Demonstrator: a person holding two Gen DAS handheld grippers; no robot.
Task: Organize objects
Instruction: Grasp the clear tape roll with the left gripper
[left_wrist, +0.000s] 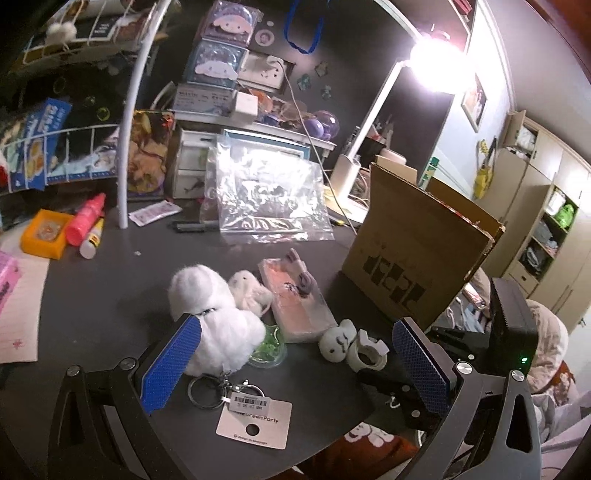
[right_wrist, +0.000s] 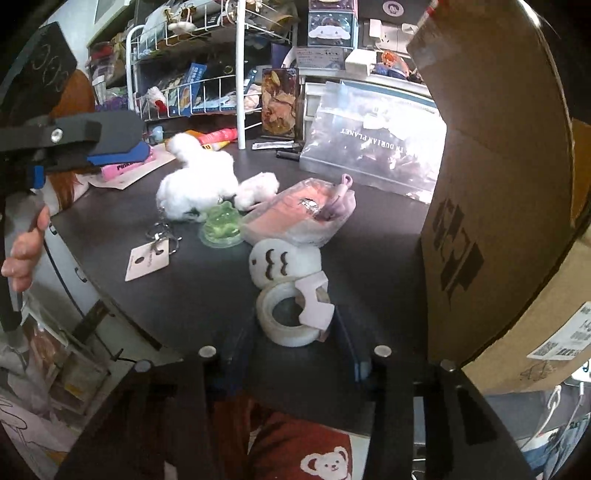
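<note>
On the black desk lie a white plush keychain (left_wrist: 218, 317) with a card tag (left_wrist: 255, 424), a smaller white plush (left_wrist: 249, 290), a green jelly cup (left_wrist: 267, 347), a pink packet (left_wrist: 295, 299), a white face charm (left_wrist: 334, 341) and a tape roll (left_wrist: 367, 354). My left gripper (left_wrist: 295, 369) is open, its blue pads either side of the plush and tape. In the right wrist view the tape roll (right_wrist: 291, 321) sits just ahead of my right gripper (right_wrist: 295, 354), which is open low at the desk edge. The plush keychain (right_wrist: 195, 184) lies further off.
A cardboard box (left_wrist: 417, 254) stands at the right, very close in the right wrist view (right_wrist: 498, 192). A clear zip bag (left_wrist: 269, 199) leans at the back. An orange tray (left_wrist: 46, 232), pink bottle (left_wrist: 86, 219) and white wire rack (left_wrist: 125, 147) are at the left.
</note>
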